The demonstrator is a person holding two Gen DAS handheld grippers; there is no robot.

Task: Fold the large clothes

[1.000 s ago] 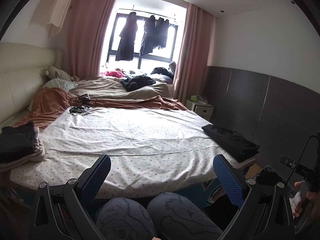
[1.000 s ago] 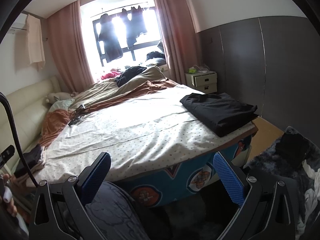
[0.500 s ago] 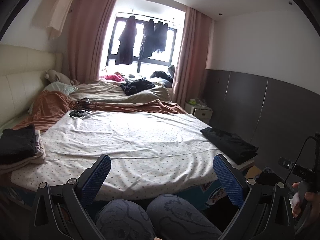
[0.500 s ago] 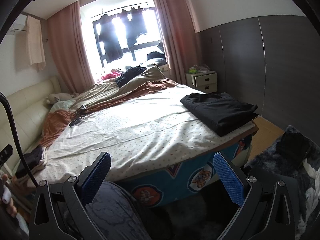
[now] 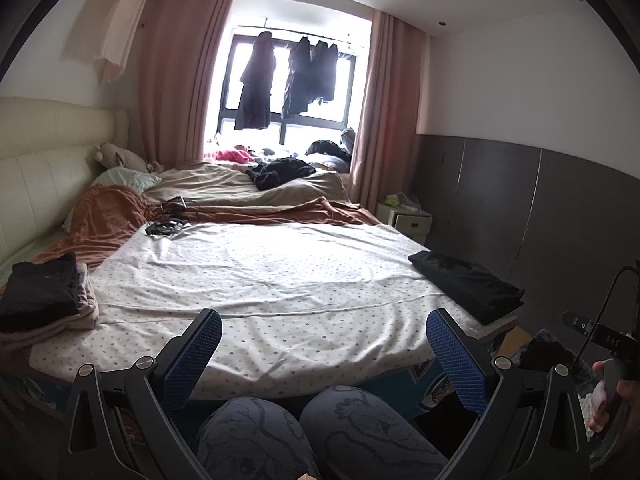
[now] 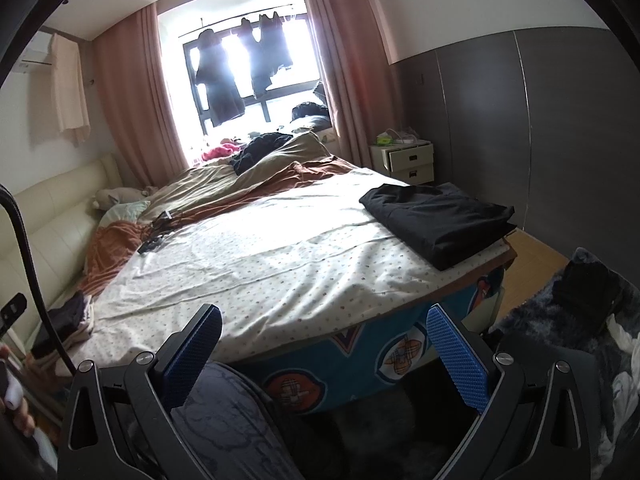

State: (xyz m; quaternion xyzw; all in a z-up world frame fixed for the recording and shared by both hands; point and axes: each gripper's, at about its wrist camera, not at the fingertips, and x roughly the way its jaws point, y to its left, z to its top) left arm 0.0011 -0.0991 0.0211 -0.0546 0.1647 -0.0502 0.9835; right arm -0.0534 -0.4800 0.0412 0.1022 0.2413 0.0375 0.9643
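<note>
A folded black garment [image 5: 468, 286] [image 6: 438, 222] lies at the bed's near right corner. A stack of folded clothes [image 5: 42, 300] [image 6: 66, 320], dark on top, sits at the left edge of the dotted white sheet [image 5: 260, 276] [image 6: 260, 256]. A heap of dark and white clothes [image 6: 580, 316] rests on the floor at right. My left gripper [image 5: 324, 356] hangs open over the person's knees [image 5: 320, 432], nothing between its blue pads. My right gripper [image 6: 324, 356] is open too, low by the bed's foot, holding nothing.
Rumpled brown and beige blankets [image 5: 248, 200] cover the far half of the bed, with dark clothes [image 5: 280, 172] on them. Dark garments [image 5: 256, 84] hang at the window. A white nightstand [image 6: 404, 160] stands at right. Cables and small devices [image 5: 166, 224] lie on the sheet.
Both views have shifted only slightly; the left gripper has tilted up a little. Both grippers stay open and nothing on the bed has moved.
</note>
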